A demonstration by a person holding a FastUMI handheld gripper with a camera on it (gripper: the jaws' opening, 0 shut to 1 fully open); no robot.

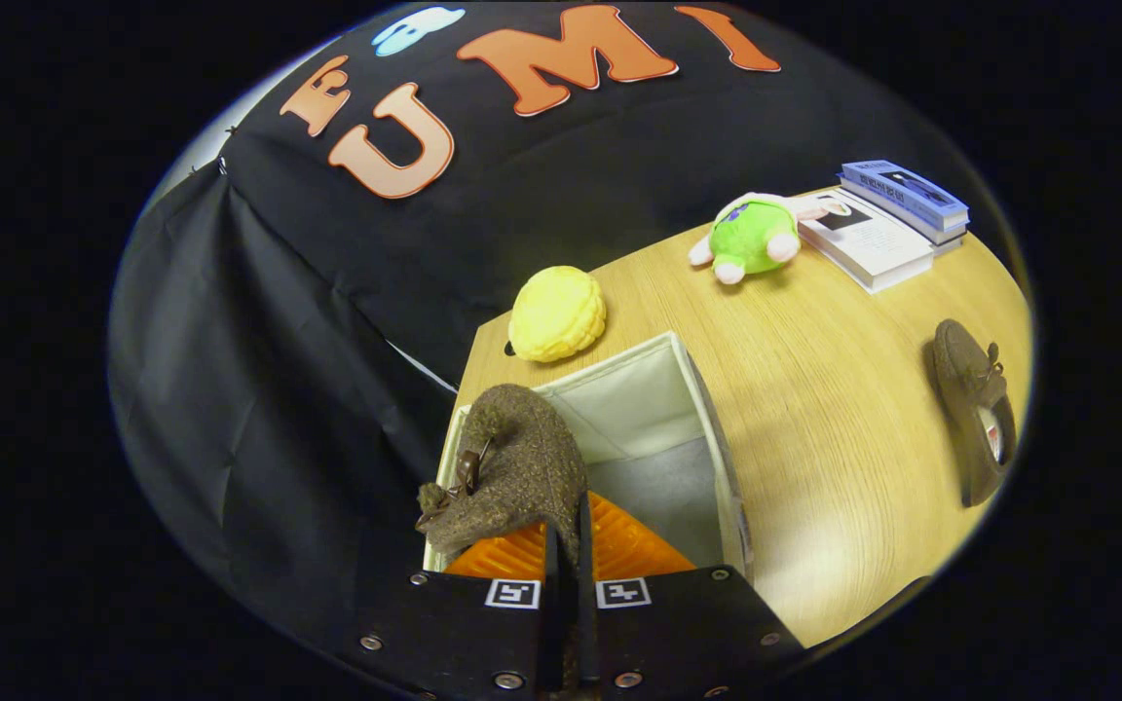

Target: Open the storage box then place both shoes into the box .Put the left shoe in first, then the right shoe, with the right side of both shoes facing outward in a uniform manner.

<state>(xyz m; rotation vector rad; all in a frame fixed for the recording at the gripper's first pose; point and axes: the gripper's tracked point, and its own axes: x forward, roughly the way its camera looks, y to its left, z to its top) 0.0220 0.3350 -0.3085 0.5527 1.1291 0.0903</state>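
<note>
My gripper point(569, 540) is shut on the heel rim of a brown fuzzy shoe point(514, 465), with both fingers pressed together on it. The shoe hangs toe-forward over the left side of an open white fabric storage box point(707, 428), its small lace bow turned left. The box's grey floor shows to the right of the shoe. A second brown shoe point(975, 414) lies on the wooden table far to the right of the box, its opening facing me.
Beyond the box sits a yellow round plush point(557, 313). A green and white plush toy point(751, 237) and stacked books point(887, 219) lie at the table's far right. The table's left edge point(464, 375) meets the black cloth wall.
</note>
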